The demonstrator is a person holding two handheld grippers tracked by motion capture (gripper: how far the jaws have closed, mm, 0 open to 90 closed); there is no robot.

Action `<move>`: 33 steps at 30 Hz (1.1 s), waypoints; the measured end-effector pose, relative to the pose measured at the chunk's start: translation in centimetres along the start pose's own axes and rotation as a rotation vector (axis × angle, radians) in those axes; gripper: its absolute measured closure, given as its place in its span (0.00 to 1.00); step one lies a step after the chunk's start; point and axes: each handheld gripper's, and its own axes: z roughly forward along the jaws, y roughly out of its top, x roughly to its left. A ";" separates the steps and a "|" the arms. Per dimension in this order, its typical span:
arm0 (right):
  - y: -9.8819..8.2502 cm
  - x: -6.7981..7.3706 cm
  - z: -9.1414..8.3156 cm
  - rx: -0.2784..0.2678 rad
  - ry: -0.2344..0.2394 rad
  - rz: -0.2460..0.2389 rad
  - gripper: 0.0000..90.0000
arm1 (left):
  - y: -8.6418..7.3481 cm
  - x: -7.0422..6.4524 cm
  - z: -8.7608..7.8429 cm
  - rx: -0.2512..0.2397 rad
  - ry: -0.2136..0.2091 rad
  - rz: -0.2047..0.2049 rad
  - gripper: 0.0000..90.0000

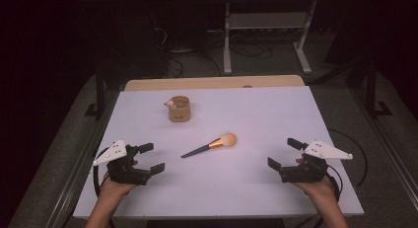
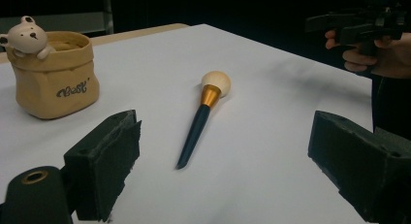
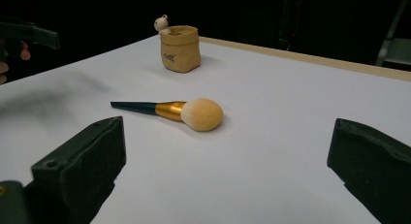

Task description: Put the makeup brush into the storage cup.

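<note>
Makeup brush [image 1: 211, 145] lies flat on the white table [image 1: 276, 114], near the middle, with nothing touching it. Its dark thin handle points toward the person's left side, and its soft round tan head points away, up and to the right in the high view. A gold band sits between the handle and the head.

Behind the brush, farther from the person, stands a small tan pot [image 1: 179, 108] that looks like a paper bag. A little bear figure [image 1: 170, 103] peeks over its rim.

The left gripper [image 1: 154, 159] is held low over the near left part of the table, well apart from the brush. Its jaws stand wide, and nothing is between them.

The right gripper [image 1: 284, 154] is over the near right part of the table, also well apart from the brush. Its jaws are wide too, with nothing in them. Both grippers point in toward the middle, with the brush between them.
</note>
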 end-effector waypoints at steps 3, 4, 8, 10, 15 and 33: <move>0.0 0.0 0.1 0.003 0.003 0.004 0.00 | 0.0 0.0 -0.1 0.001 0.002 0.001 0.12; 0.0 0.0 0.1 0.006 0.002 0.001 0.00 | 0.0 0.0 -0.1 0.001 0.003 0.001 0.12; 0.1 0.1 0.0 -0.002 -0.003 -0.013 0.00 | 0.1 0.1 -0.1 -0.001 -0.001 0.002 0.12; 0.1 0.1 0.0 -0.002 -0.004 -0.014 0.00 | 0.1 0.1 -0.1 0.000 -0.002 0.002 0.12; 0.1 0.1 0.1 0.001 -0.001 -0.005 0.00 | 0.1 0.1 -0.1 0.000 0.000 0.004 0.12; 0.1 0.1 0.1 -0.004 0.004 0.000 0.00 | 0.5 0.1 0.6 -0.003 -0.011 0.011 0.12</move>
